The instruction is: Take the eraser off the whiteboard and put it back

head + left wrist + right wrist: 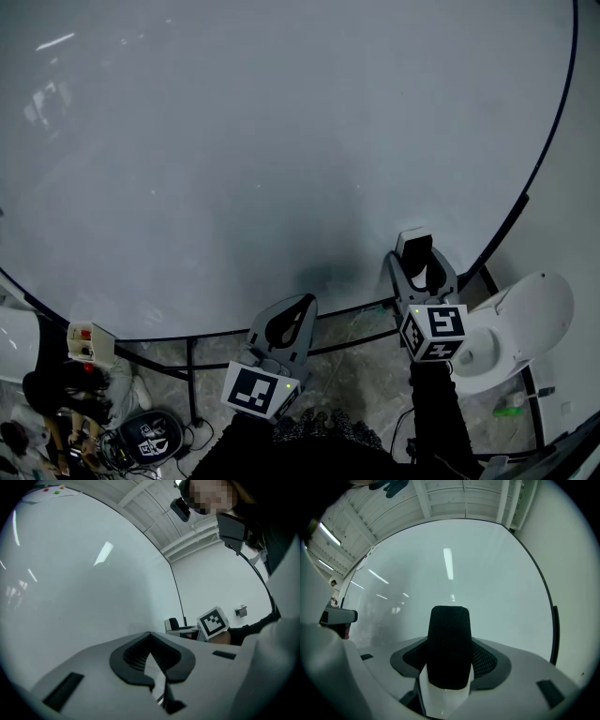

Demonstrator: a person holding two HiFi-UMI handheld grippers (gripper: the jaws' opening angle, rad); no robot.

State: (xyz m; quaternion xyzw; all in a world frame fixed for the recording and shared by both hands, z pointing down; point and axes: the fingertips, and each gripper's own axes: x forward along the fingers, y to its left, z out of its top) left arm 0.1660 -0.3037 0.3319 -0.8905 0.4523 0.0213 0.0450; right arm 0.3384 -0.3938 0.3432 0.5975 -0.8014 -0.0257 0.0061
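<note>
So both hands are held out level toward the whiteboard [281, 141], down at the bottom of the head view. The left claw [306, 302] sits bottom centre with its tips together and nothing in it, stopped short of the board's lower edge. The right claw [419, 265] is a bit further right and higher up, just beside the left one. It's clamped on the eraser [449, 639], with the pads snug against both its sides. In the right gripper view the eraser stands upright in the middle of the frame, with a black fuzzy part on top and a white body below. It's right up against the lower right part of the board, though I honestly can't tell if it's touching. There's a small white box [90, 342] at lower left on the floor, and I can't make out what's in it.
</note>
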